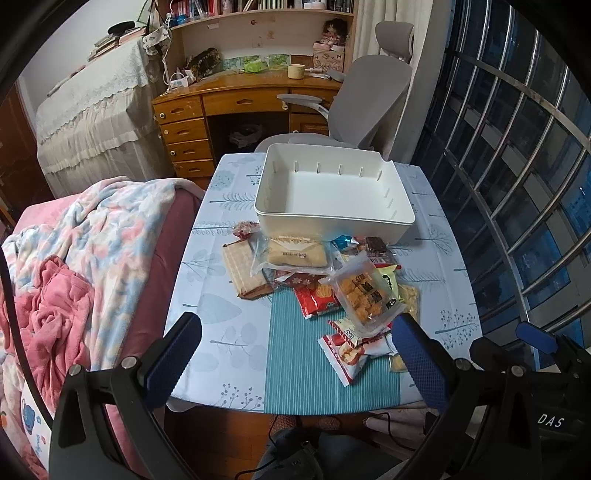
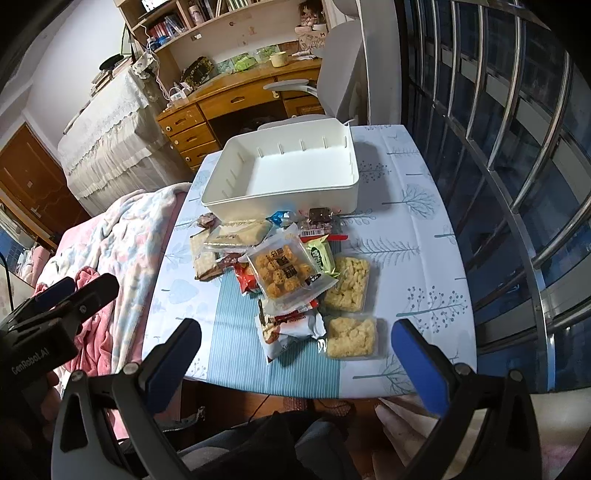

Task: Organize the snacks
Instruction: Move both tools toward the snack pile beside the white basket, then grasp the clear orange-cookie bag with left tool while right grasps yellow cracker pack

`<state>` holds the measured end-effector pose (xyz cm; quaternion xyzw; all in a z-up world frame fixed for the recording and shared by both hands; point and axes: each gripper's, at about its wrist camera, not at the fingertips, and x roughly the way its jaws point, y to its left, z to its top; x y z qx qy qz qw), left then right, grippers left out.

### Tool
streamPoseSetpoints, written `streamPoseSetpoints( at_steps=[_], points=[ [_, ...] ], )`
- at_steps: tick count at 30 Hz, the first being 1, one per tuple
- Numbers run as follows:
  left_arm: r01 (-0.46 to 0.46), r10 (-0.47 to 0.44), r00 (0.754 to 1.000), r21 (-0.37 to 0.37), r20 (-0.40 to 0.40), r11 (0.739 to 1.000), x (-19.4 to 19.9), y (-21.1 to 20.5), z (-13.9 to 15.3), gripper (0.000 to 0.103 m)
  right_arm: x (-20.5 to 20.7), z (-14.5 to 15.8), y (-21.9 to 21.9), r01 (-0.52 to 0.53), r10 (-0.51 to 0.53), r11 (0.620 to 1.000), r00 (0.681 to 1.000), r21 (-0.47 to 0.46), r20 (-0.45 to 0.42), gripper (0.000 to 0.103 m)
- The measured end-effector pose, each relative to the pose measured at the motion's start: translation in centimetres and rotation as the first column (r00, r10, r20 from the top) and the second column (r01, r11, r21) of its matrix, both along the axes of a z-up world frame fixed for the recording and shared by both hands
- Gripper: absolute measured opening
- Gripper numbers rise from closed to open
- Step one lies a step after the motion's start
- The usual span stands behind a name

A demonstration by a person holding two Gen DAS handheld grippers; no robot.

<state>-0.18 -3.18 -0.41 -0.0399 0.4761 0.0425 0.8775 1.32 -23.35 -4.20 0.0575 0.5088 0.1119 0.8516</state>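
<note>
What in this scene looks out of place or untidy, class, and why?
The snack packets lie in a loose overlapping heap on the table, in front of the white bin, which holds nothing. Nothing looks spilled or torn. Both grippers, left and right, are open and hold nothing.

A lived-in bedroom at home: ahead of the gripper stand a wooden study desk with drawers, bookshelves above it and a grey office chair; to its left lies a bed heaped with pink and floral blankets; to its right, a barred window.
</note>
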Motion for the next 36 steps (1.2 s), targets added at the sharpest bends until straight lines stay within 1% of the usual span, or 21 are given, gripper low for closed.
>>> streamPoseSetpoints(
  at_steps=[9,14,20,22,25,27,30,32,34,36],
  points=[
    [-0.028,0.028,0.999,0.009,-0.035,1.000,0.6,-1.0,-0.4,0.102,0.8,-0.5,-1.9,-0.032,0.031,0.999,0.999,0.021,0.040,0.103],
    [-0.041,0.041,0.998,-0.002,-0.056,0.999,0.5,-1.4,-1.2,0.102,0.5,-1.2,-2.3,-0.064,0.064,0.998,0.995,-0.002,0.080,0.103],
    [-0.054,0.050,0.995,-0.047,-0.084,0.997,0.5,-1.6,-2.3,0.102,0.3,-1.7,-2.5,-0.110,0.114,0.993,0.987,-0.034,0.116,0.103],
    [-0.057,0.051,0.994,-0.064,-0.093,0.996,0.6,-1.7,-2.7,0.102,0.3,-2.2,-2.4,-0.125,0.130,0.991,0.985,-0.056,0.112,0.103],
    [-0.053,0.043,0.993,-0.086,-0.111,0.995,0.9,-1.7,-3.4,0.102,0.3,-2.7,-2.6,-0.136,0.141,0.989,0.985,-0.057,0.103,0.103],
    [-0.053,0.039,0.991,-0.101,-0.129,0.993,1.3,-1.8,-3.9,0.102,0.2,-3.1,-2.4,-0.143,0.153,0.985,0.982,-0.093,0.111,0.103],
    [-0.054,0.033,0.989,-0.145,-0.146,0.988,2.0,-1.7,-4.8,0.102,0.0,-3.6,-2.4,-0.150,0.167,0.979,0.977,-0.136,0.129,0.103],
    [-0.050,0.026,0.989,-0.172,-0.143,0.984,2.5,-1.6,-5.2,0.102,0.1,-4.2,-2.5,-0.155,0.176,0.975,0.976,-0.161,0.130,0.103],
    [-0.041,0.011,0.990,-0.211,-0.144,0.977,3.5,-1.6,-5.9,0.102,0.1,-4.6,-2.6,-0.161,0.185,0.971,0.974,-0.175,0.130,0.103],
    [-0.038,-0.002,0.987,-0.245,-0.162,0.969,4.6,-1.8,-6.9,0.102,0.2,-5.1,-2.7,-0.170,0.195,0.968,0.973,-0.185,0.124,0.103]
  ],
)
